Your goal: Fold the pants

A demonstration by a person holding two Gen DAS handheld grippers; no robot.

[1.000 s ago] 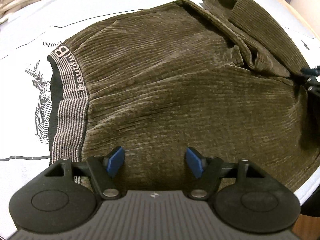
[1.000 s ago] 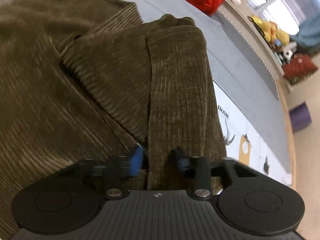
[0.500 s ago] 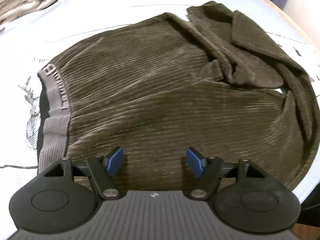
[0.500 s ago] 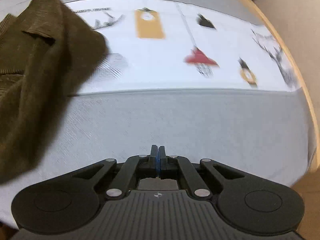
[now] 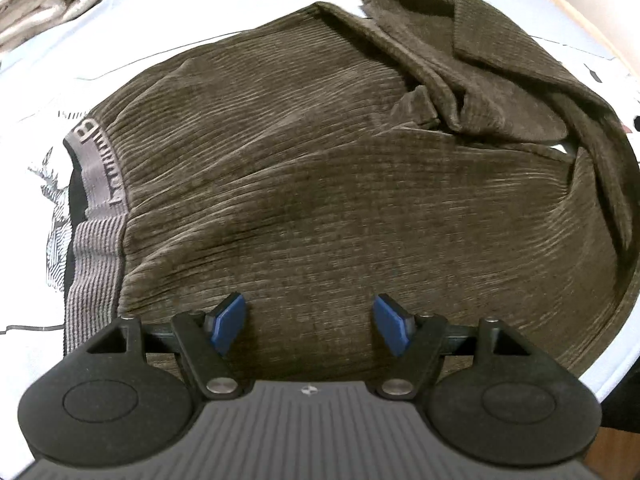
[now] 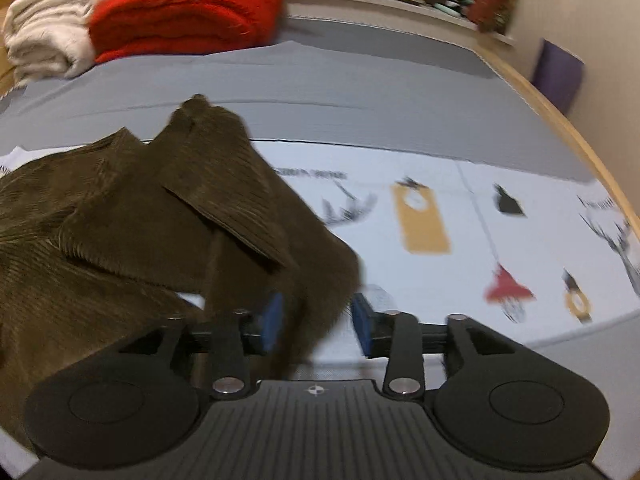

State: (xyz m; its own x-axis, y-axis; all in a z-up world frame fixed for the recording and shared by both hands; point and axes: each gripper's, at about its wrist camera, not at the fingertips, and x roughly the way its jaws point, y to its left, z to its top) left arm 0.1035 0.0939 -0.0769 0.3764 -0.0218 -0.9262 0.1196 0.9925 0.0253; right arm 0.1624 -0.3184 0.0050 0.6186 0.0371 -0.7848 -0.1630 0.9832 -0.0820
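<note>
Plainly, one pants (image 5: 320, 184) lies under two spread grippers.

Bed (image 6: 360, 92) with wooden rim, covered by grey sheet with white printed panel (image 6: 460, 216). Brown corduroy pants (image 5: 320, 184) lie on it, near left. Far left: red blanket (image 6: 188, 12), white folded blanket (image 6: 44, 36).

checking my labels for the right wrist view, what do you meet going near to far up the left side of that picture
right gripper with jaws apart around a hanging fold → brown corduroy pants → grey bedsheet → red blanket folded beside the cream blanket
</note>
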